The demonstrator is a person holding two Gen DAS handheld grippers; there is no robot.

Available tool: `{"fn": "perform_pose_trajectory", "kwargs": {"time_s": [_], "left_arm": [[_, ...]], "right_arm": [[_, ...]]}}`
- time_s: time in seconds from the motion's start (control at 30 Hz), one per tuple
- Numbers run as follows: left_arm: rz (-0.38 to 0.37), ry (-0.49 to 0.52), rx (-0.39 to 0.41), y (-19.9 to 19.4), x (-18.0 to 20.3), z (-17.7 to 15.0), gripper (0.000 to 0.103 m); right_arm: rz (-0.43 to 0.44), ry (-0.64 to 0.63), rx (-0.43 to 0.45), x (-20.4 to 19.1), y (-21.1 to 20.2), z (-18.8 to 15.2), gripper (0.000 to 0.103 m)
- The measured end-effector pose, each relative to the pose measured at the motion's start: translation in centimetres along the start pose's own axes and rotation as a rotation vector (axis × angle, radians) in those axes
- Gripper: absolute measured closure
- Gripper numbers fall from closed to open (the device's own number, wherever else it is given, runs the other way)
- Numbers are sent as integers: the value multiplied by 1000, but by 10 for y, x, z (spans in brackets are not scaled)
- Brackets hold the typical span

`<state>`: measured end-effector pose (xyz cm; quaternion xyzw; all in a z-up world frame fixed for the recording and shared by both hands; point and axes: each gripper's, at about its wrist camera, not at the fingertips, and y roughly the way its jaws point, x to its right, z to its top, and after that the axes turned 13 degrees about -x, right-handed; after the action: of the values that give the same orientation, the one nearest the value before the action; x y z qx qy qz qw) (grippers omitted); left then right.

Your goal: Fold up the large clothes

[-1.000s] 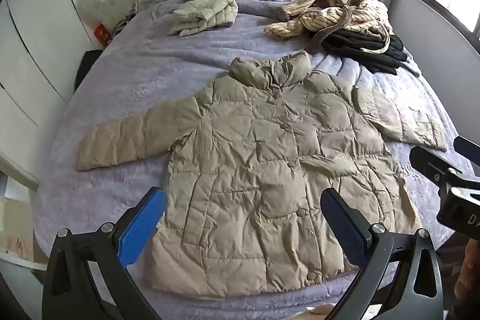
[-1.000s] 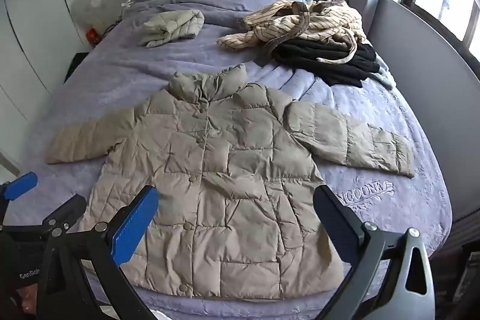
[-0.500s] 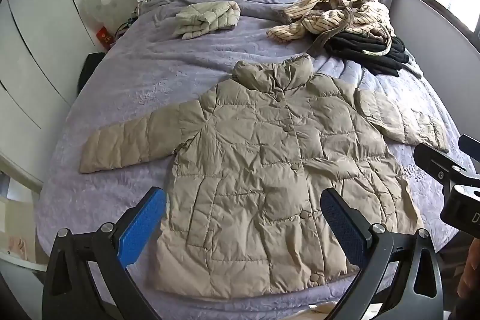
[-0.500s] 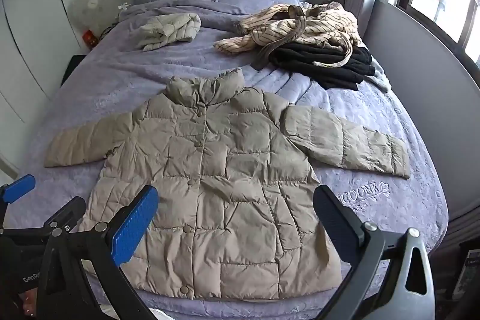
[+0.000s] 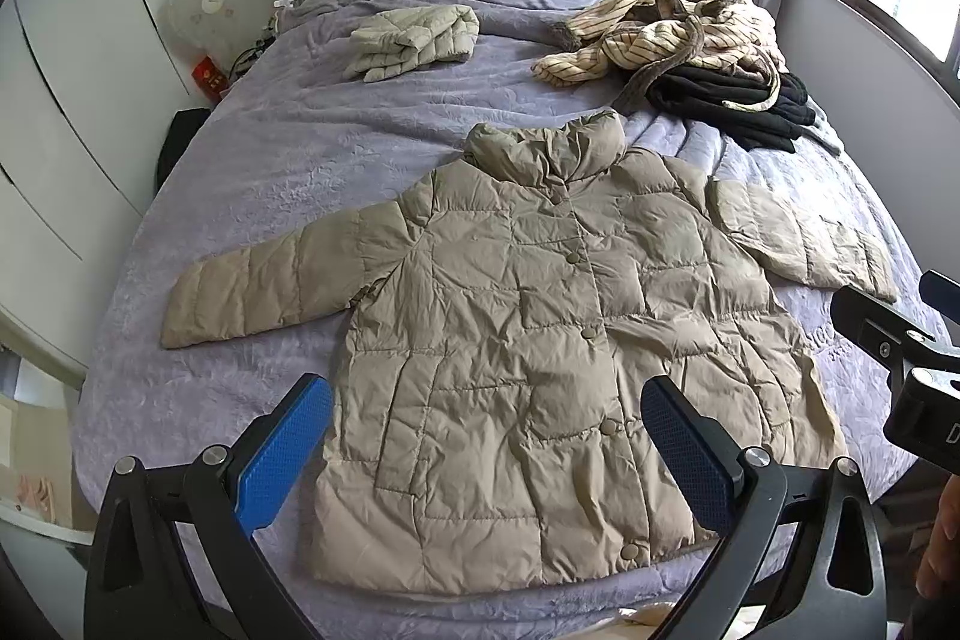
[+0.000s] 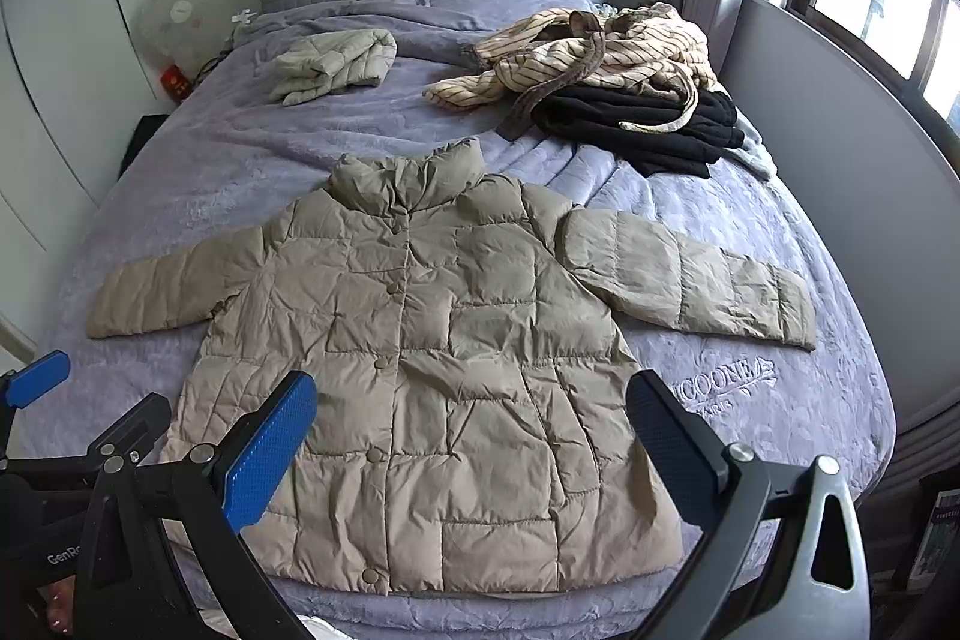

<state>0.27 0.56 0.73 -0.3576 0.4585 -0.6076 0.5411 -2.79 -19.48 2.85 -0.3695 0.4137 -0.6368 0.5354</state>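
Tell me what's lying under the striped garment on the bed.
A black garment sits partly under the striped garment, on the purple bedspread. Anything deeper in the pile is covered.

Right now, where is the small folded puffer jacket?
The folded puffer jacket lies far up the bed, left of the striped garment pile, below the headboard.

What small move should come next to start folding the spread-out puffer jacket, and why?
Probably lower the right gripper to the jacket's right-hand sleeve and fold it across the chest. The beige puffer jacket lies flat and buttoned, both sleeves out, and both grippers hang open above its hem, holding nothing.
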Motion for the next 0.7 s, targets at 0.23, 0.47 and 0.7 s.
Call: {"fn": "perform_pose_trajectory", "kwargs": {"time_s": [0.23, 0.47, 0.7], "left_arm": [[1, 0, 1, 0, 0, 0, 0], [1, 1, 2, 0, 0, 0, 0], [1, 2, 4, 0, -1, 0, 0]], "right_arm": [[-1, 0, 2, 0, 0, -1, 1], [0, -1, 4, -1, -1, -1, 1], [-2, 2, 5, -1, -1, -2, 1]]}}
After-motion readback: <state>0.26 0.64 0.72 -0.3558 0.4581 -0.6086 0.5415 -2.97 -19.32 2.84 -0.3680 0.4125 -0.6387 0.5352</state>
